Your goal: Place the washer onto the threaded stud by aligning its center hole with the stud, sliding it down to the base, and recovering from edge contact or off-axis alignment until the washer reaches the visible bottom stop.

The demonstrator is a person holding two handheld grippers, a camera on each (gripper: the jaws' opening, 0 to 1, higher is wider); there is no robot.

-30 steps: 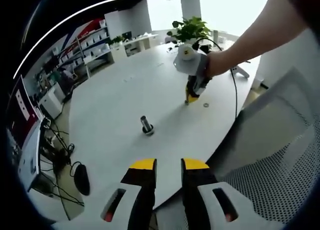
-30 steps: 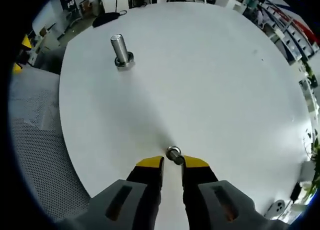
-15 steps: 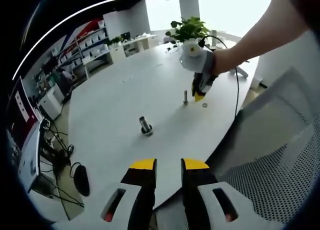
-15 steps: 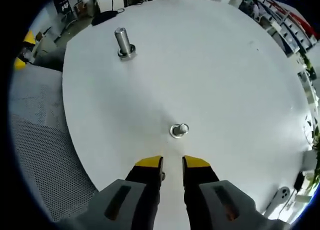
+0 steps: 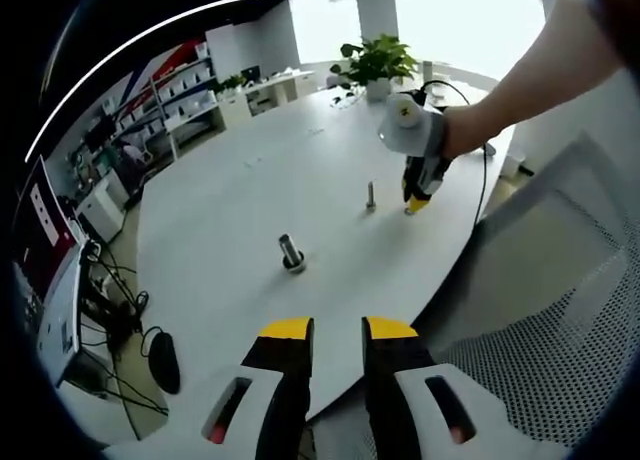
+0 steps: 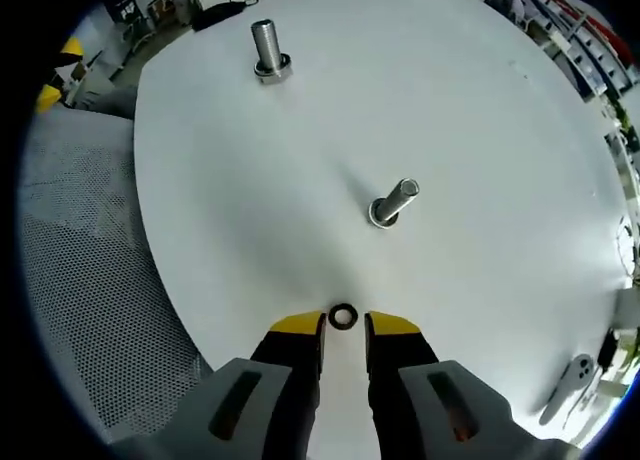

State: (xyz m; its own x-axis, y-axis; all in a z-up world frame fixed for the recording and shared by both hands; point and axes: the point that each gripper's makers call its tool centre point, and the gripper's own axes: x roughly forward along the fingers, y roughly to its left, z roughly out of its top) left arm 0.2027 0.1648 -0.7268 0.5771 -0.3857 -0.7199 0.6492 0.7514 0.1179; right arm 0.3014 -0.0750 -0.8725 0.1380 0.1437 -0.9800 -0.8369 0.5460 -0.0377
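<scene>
On the white round table (image 6: 480, 110) a thin threaded stud (image 6: 393, 202) stands upright on its base. A small dark washer (image 6: 343, 316) lies flat near the table's edge, just between the yellow tips of my right gripper (image 6: 345, 326), which is open and stands over it. The stud is a short way ahead of those tips. In the left gripper view a person's hand holds the right gripper (image 5: 415, 204) tip-down beside the stud (image 5: 370, 195). My left gripper (image 5: 338, 330) hovers open over the near table edge with nothing between its jaws.
A thicker bolt (image 6: 268, 50) stands farther off on the table, also seen as the bolt (image 5: 291, 252) in the left gripper view. A mesh chair (image 6: 90, 310) sits by the table edge. A potted plant (image 5: 378, 60) and a cable (image 5: 478, 185) are at the far side.
My right gripper has drawn back from the thin stud toward the table edge, and the washer now lies between its tips. The left gripper has not moved.
</scene>
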